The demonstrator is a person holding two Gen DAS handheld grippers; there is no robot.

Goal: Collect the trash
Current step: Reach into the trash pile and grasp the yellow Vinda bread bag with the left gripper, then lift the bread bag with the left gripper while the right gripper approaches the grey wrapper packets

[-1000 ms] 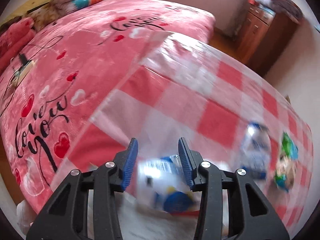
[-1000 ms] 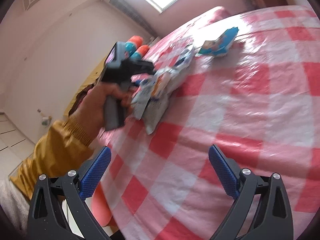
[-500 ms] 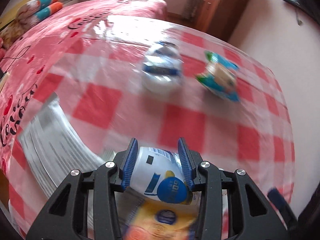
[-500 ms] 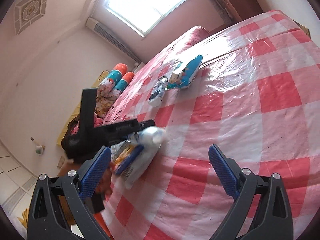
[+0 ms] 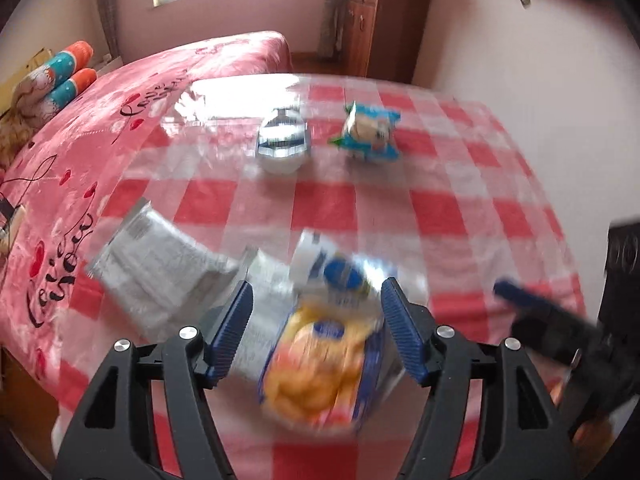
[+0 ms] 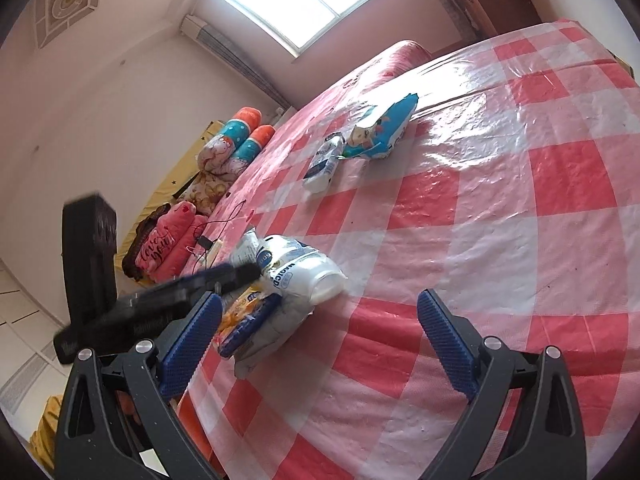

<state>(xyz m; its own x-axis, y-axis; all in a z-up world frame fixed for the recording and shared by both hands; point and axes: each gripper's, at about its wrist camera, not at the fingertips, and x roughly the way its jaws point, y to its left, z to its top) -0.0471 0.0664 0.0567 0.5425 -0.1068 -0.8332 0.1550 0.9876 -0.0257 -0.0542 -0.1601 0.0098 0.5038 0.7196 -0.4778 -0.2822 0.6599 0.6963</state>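
L hand-held gripper (image 5: 316,320) just opened over wrapper pile (image 5: 320,360).
Angled down, pads clear; R hand-held gripper (image 6: 320,344) spread, nothing between.

Red-white checked plastic sheet (image 6: 500,184): glossy, wrinkled. Crinkly white-yellow foil snack wrappers (image 6: 280,292): shiny. Pink printed fleece blanket (image 5: 100,128): soft, matt. Brown wood cabinet (image 5: 384,28): semi-gloss.

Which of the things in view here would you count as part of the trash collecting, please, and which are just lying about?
Part of the job:
- pile of wrappers under the left gripper, whose jaws have just been opening
- white and blue packet
- blue snack bag

Just lying about:
- bolster pillows
- folded pink blanket
- charger cable
- wooden cabinet
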